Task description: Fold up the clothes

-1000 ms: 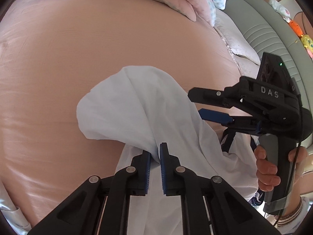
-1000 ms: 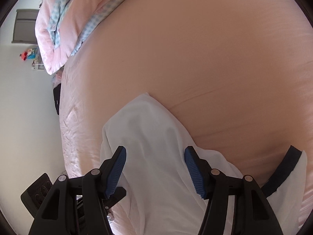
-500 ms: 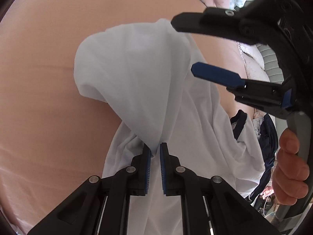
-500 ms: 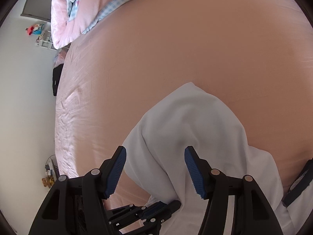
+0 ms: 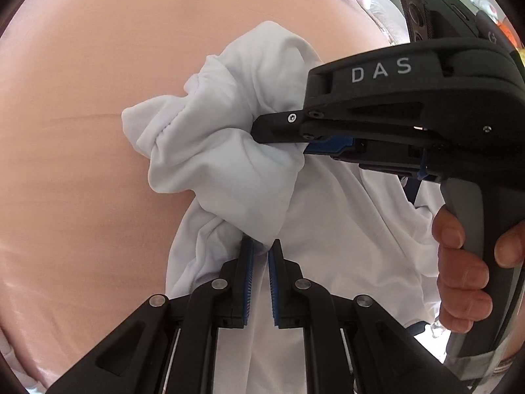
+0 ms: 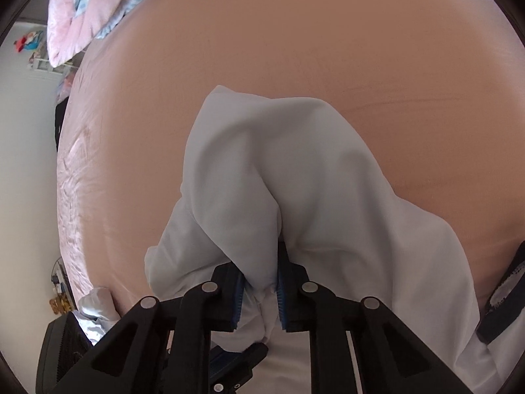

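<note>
White cloth, one garment (image 5: 229,164), lies bunched on the pink bedsheet (image 5: 82,131); I count no container in either view. I count two grippers, each with two blue-padded fingers.

Left wrist view, left to right: bare sheet; then the garment, gathered into a puffy knot with a stitched hem showing along one fold; then my right gripper (image 5: 295,142), black and marked "DAS", entering from the right with its tip buried in the cloth, my right hand (image 5: 466,272) wrapped on its grip. At bottom centre my left gripper (image 5: 261,252) is clenched on a pinch of the same fabric, its pads nearly meeting.

Right wrist view, left to right: pale floor beside the bed, a pink quilt (image 6: 65,23) heaped at the far corner, then the sheet, then the garment (image 6: 279,170) rising in a tented fold from my right gripper (image 6: 261,279), whose pads are drawn in tight on a wad of cloth. A dark navy trim (image 6: 505,295) edges the fabric at far right.
</note>
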Motion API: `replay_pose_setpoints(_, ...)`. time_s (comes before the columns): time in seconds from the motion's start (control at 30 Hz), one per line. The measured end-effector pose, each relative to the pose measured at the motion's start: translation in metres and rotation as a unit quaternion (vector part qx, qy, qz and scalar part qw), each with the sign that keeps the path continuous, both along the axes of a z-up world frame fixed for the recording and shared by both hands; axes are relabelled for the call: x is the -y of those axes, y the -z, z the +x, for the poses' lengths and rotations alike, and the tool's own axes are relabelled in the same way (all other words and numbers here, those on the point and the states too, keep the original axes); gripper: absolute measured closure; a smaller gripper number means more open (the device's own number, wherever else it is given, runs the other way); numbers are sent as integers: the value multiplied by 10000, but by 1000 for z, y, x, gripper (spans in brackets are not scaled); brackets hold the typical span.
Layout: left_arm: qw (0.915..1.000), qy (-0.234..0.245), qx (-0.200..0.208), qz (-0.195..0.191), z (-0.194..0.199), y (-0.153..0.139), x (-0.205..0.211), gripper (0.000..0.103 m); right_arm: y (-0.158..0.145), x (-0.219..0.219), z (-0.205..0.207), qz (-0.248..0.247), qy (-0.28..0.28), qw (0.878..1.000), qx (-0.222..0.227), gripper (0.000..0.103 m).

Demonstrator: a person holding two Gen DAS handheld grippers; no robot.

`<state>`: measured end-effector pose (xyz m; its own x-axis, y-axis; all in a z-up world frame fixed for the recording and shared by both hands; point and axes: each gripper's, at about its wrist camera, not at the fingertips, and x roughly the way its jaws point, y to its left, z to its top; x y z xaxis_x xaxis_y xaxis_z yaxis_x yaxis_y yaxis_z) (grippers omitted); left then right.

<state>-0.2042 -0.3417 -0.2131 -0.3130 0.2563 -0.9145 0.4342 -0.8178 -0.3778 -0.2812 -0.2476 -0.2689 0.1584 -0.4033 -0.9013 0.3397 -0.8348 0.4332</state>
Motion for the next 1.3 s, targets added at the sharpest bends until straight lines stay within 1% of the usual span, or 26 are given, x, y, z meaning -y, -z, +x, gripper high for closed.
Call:
replay_pose_setpoints(0.07, 9999, 42, 106, -30, -2, -2, -2, 95, 0, -3, 3, -10, -57, 10000, -73, 89)
replay_pose_setpoints(0.2, 9992, -7, 385, 115, -1, -5, -2, 94, -6, -3, 14, 36, -363, 9985, -413, 89)
replay_pose_setpoints(0.27, 9985, 28, 548, 4, -1, -8, -3, 94, -8, -4, 18, 33, -448, 9978, -491, 89)
replay_pose_setpoints(0.4, 9982, -136, 533, -255, 1, -19, 3, 93, -7, -19, 18, -203, -286, 9990, -264, 89)
replay_pose_setpoints(0.43, 9982, -175, 520, -243, 2, -21, 5, 93, -7, -23, 18, -269, -251, 9991, -202, 89)
replay_pose_setpoints(0.47, 9983, -212, 519, -176, 3, -22, 9, 93, -7, -27, 18, -319, -252, 9990, -170, 89)
replay_pose_setpoints(0.6, 9961, -657, 527, 255, 9, -23, 32, 92, -8, -36, 25, -362, -392, 9984, -173, 89)
replay_pose_setpoints(0.73, 9938, -936, 472, 361, 15, -24, 46, 92, -8, -39, 37, -205, -590, 9980, -130, 89)
replay_pose_setpoints(0.83, 9926, -1005, 419, 544, 17, -25, 49, 91, -13, -42, 51, -96, -712, 9973, -140, 89)
replay_pose_setpoints(1.03, 9946, -871, 390, 415, 9, -30, 39, 89, -19, -54, 73, -80, -857, 9961, -195, 89)
replay_pose_setpoints(1.1, 9949, -812, 397, 440, 6, -31, 37, 87, -18, -57, 81, -19, -1000, 9947, -242, 89)
replay_pose_setpoints(1.17, 9938, -886, 429, 526, 5, -30, 39, 78, -15, -60, 89, 72, -1083, 9938, -258, 89)
replay_pose_setpoints(1.2, 9929, -941, 395, 618, 6, -30, 39, 76, -13, -61, 92, 113, -1126, 9933, -248, 89)
replay_pose_setpoints(1.27, 9907, -999, 346, 851, 8, -29, 40, 64, -11, -64, 97, 121, -1162, 9926, -325, 89)
replay_pose_setpoints(1.3, 9895, -1025, 324, 969, 8, -29, 40, 61, -11, -66, 100, 121, -1177, 9923, -370, 89)
